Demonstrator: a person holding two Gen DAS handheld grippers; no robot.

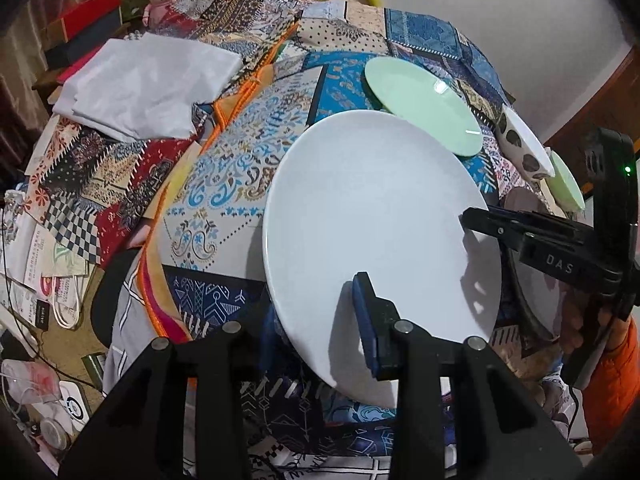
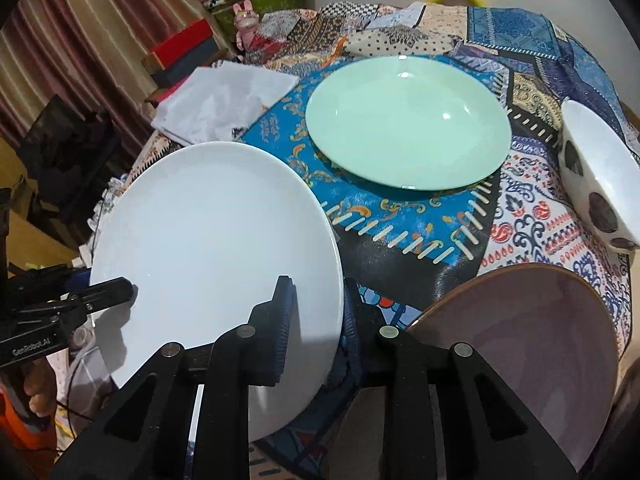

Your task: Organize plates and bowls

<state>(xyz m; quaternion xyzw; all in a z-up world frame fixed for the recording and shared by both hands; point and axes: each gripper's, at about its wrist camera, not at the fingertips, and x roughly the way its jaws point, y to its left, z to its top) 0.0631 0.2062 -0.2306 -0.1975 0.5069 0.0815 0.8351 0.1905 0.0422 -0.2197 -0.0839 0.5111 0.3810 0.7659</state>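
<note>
Clamping the near rim of the white plate (image 2: 208, 248), the right hand-held gripper (image 2: 316, 320) has one blue pad on top and the other beneath, while the left hand-held gripper (image 1: 316, 320) grasps the same plate's opposite edge. Tilted, the plate hangs over the patchwork-covered bench (image 2: 532, 208), near a green plate (image 2: 408, 120), a spotted bowl (image 2: 596, 176) and a pinkish plate (image 2: 532, 348).
</note>
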